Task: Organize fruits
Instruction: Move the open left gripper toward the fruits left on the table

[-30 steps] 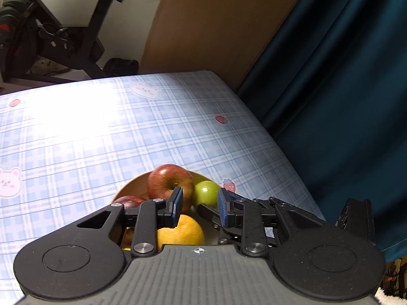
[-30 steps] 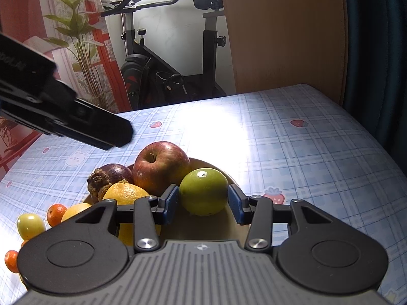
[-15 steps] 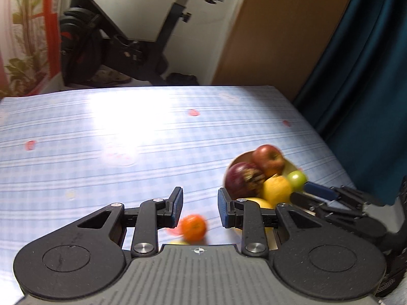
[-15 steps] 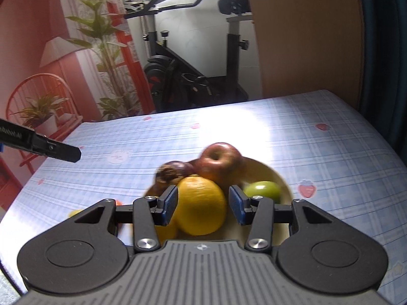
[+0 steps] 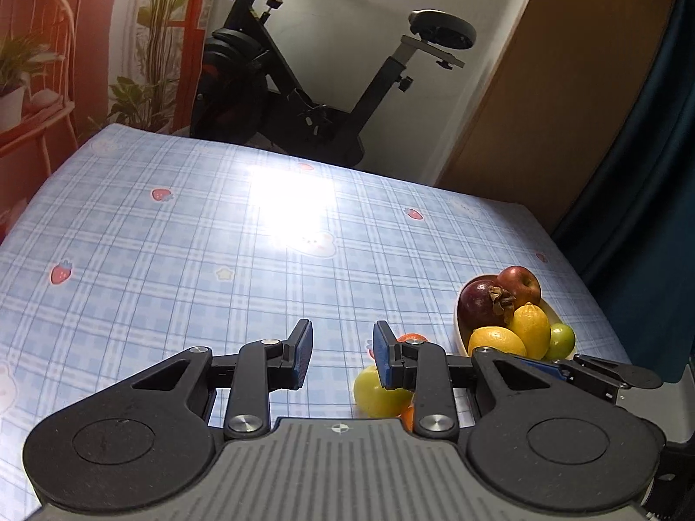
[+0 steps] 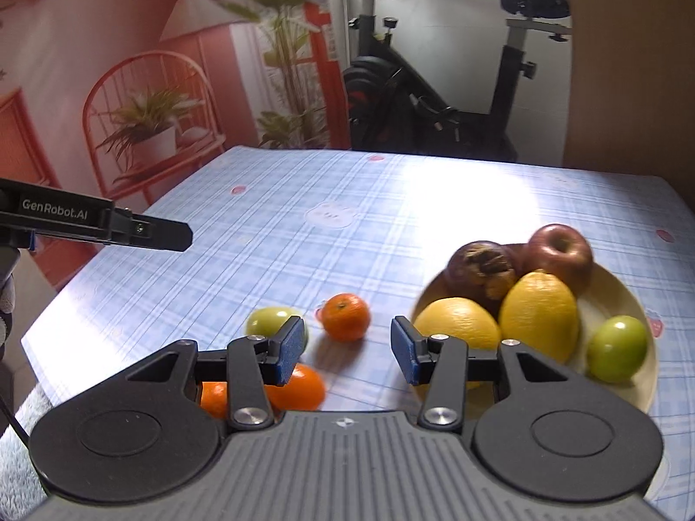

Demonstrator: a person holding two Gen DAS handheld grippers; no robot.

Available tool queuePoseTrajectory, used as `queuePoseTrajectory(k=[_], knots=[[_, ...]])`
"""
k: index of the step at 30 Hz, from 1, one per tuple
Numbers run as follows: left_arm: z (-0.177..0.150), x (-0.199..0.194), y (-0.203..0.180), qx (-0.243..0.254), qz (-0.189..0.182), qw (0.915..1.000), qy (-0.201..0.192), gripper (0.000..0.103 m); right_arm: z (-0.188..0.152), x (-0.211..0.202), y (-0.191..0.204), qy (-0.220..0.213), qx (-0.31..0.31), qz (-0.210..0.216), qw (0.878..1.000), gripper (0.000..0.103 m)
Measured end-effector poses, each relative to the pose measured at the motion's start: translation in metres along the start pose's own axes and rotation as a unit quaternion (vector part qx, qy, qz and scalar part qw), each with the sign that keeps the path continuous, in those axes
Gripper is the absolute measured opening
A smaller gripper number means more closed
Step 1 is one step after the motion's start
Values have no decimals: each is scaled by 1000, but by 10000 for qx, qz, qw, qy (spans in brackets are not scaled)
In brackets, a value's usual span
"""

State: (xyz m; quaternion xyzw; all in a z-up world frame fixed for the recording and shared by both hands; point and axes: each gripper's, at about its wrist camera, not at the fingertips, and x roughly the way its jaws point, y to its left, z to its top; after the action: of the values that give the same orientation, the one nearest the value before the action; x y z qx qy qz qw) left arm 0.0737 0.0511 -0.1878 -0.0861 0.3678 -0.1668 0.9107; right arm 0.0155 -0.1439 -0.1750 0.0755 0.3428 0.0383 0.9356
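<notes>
A cream bowl point(image 6: 625, 299) on the checked tablecloth holds a red apple point(image 6: 560, 249), a dark mangosteen point(image 6: 480, 265), two yellow citrus point(image 6: 538, 308), and a green fruit point(image 6: 617, 347). On the cloth to its left lie a tangerine point(image 6: 346, 317), a yellow-green fruit point(image 6: 269, 320) and two more tangerines point(image 6: 299, 386) partly hidden by my right gripper point(image 6: 345, 347), which is open and empty above them. My left gripper point(image 5: 341, 356) is open and empty; the yellow-green fruit point(image 5: 378, 390) sits behind its right finger, the bowl point(image 5: 460, 321) further right.
The table's near-left edge point(image 6: 39, 347) is close to the loose fruits. An exercise bike point(image 5: 321, 100) stands beyond the far edge, a wooden panel point(image 5: 564, 87) and dark curtain point(image 5: 651, 173) to the right. The left gripper's body point(image 6: 95, 225) juts in at left of the right wrist view.
Both grippers have pulled back and swung left, away from the bowl. The right gripper now faces the loose fruits on the cloth instead of the bowl's citrus.
</notes>
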Motion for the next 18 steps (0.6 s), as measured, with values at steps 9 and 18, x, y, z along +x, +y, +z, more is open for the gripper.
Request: queuePoseTrajectory(k=[9,18], knots=[[9,48,18,-204,-564,9967,539,30,3,42,35,430,-644,339,9964,48],[3,92,38,-525,-1026,9860,1207,30,1,69,32,628,-512,437,9958,51]])
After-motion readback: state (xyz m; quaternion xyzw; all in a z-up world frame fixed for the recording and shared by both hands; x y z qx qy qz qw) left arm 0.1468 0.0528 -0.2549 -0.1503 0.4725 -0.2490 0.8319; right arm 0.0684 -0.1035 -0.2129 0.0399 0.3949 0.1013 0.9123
